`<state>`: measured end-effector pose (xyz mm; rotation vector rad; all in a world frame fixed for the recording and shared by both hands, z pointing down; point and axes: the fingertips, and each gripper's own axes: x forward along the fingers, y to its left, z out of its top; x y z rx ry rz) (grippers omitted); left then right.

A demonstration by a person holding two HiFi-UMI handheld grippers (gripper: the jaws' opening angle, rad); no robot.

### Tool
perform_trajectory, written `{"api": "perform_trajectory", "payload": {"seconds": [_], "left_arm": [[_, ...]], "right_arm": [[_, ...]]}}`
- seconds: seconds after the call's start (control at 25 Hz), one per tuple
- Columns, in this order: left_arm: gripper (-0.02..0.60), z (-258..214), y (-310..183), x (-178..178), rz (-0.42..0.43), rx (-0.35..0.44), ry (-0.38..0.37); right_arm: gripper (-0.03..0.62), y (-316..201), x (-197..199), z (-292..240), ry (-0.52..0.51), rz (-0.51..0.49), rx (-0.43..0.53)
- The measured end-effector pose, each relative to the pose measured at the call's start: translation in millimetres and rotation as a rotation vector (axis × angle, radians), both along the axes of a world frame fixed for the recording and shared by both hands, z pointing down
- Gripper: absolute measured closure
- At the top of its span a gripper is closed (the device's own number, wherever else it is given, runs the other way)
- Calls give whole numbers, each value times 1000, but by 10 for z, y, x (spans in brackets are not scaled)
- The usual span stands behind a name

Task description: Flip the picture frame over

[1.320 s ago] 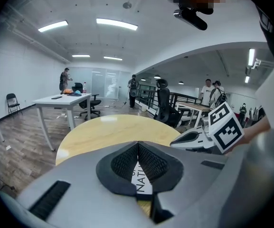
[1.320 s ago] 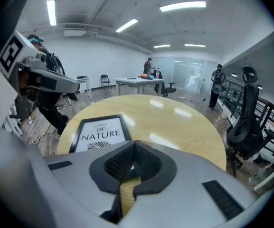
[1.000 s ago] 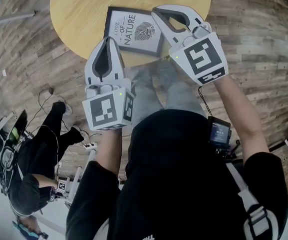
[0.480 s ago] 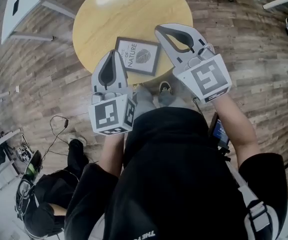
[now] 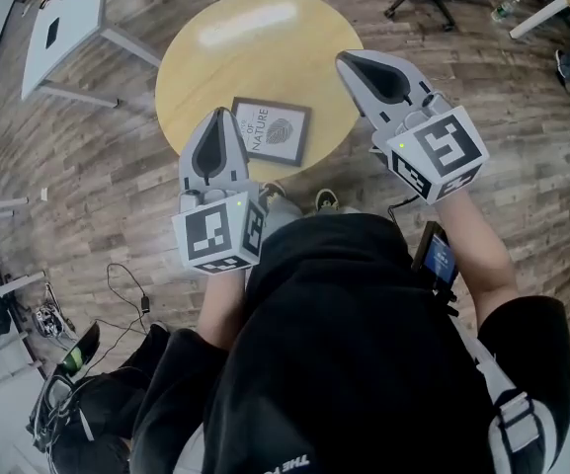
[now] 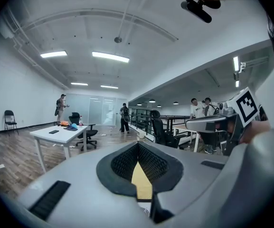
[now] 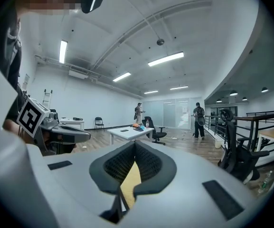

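You held left gripper (image 5: 217,118) and right gripper (image 5: 352,60) fingers pressed together, empty, apparently parked clear; picture frame (image 5: 271,131) lay print-up on the table (image 5: 255,38) below, between them.

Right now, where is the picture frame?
In the head view the picture frame lies face up on the round table, near its close edge, just right of the left tool.
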<state>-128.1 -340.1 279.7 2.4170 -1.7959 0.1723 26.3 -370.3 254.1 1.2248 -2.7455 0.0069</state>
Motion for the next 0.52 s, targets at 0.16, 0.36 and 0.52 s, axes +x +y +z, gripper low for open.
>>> {"api": "perform_trajectory", "payload": {"seconds": [0.16, 0.36, 0.52], "left_arm": [[558, -6, 6, 38, -13, 1, -2], [558, -44, -43, 8, -22, 0, -13], [558, -113, -63, 14, -21, -3, -11]], "right_arm": [[574, -11, 38, -32, 8, -15, 14], [574, -40, -15, -36, 46, -34, 33], [574, -50, -62, -71, 79, -50, 48]]}}
